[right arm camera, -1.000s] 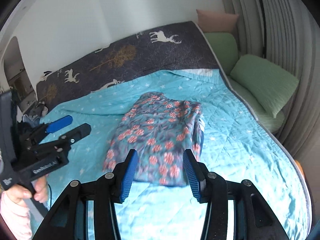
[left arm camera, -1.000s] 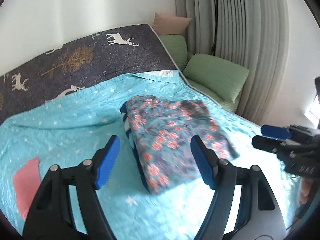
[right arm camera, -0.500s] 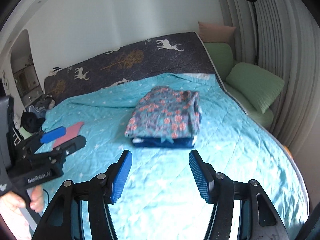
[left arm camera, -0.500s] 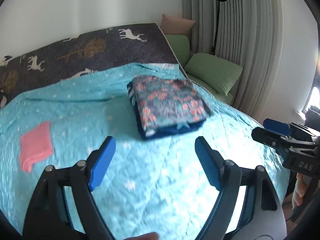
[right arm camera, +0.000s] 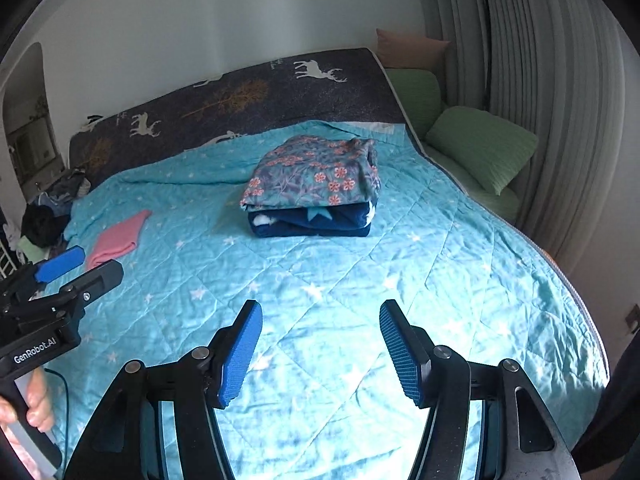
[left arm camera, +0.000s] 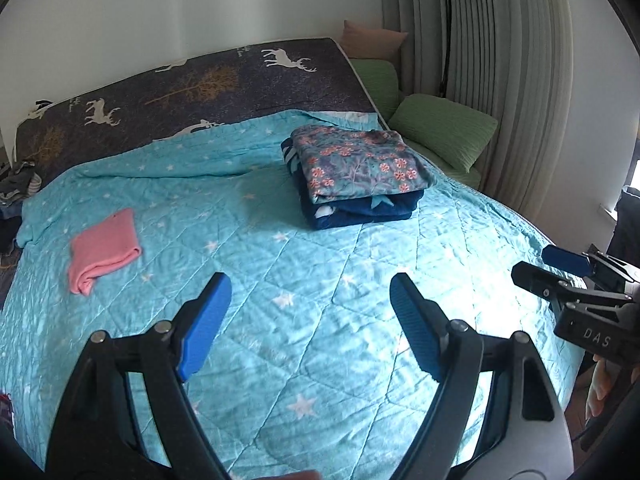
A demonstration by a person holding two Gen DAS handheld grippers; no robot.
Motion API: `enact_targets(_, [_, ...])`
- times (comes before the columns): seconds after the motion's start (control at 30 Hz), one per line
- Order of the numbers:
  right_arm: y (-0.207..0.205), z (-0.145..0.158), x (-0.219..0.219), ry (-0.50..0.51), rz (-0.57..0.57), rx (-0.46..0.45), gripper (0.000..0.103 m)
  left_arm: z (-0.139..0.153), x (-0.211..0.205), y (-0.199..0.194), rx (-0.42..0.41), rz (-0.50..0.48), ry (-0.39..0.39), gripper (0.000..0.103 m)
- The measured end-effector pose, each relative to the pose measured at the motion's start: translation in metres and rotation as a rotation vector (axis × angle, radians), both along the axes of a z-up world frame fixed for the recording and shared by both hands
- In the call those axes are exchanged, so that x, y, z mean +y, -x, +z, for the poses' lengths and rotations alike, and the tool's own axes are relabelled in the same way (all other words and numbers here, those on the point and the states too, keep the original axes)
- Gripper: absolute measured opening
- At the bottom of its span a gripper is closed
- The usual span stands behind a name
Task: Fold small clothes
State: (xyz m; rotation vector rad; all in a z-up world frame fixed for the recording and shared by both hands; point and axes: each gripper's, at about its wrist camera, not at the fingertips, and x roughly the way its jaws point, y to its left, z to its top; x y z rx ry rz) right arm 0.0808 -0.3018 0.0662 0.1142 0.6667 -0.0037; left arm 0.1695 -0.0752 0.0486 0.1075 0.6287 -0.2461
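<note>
Your left tool (left arm camera: 310, 320) has pulled back from the folded floral garment (left arm camera: 360, 166): a second ago that cloth lay right between its blue pads, and now it sits well apart, far up the turquoise quilt (left arm camera: 280, 280). The garment rests squarely on a folded navy piece (left arm camera: 360, 212), near the bed's right edge beside the green pillow (left arm camera: 444, 128). I judge that fold finished and placed. The pink cloth (left arm camera: 104, 248), loosely doubled at the left of the quilt, looks like your next piece. The left tool points down at bare quilt, jaws wide apart and gripping nothing. Your right tool (right arm camera: 320, 344) has withdrawn likewise, and its jaws have just been opening, with nothing between them; they now stand moderately apart and empty. It too tilts down toward the quilt, level with the left one, each held by a hand at the frame's edge.
</note>
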Motion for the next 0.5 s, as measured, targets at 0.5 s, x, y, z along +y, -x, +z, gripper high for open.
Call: enact_targets(0.5, [0.0057, -0.0024, 0.0095, 0.008, 0.029, 0.004, 0.066, -0.0075, -0.0003, 0.0117, 0.013, 0.002, 0.001, 0.082])
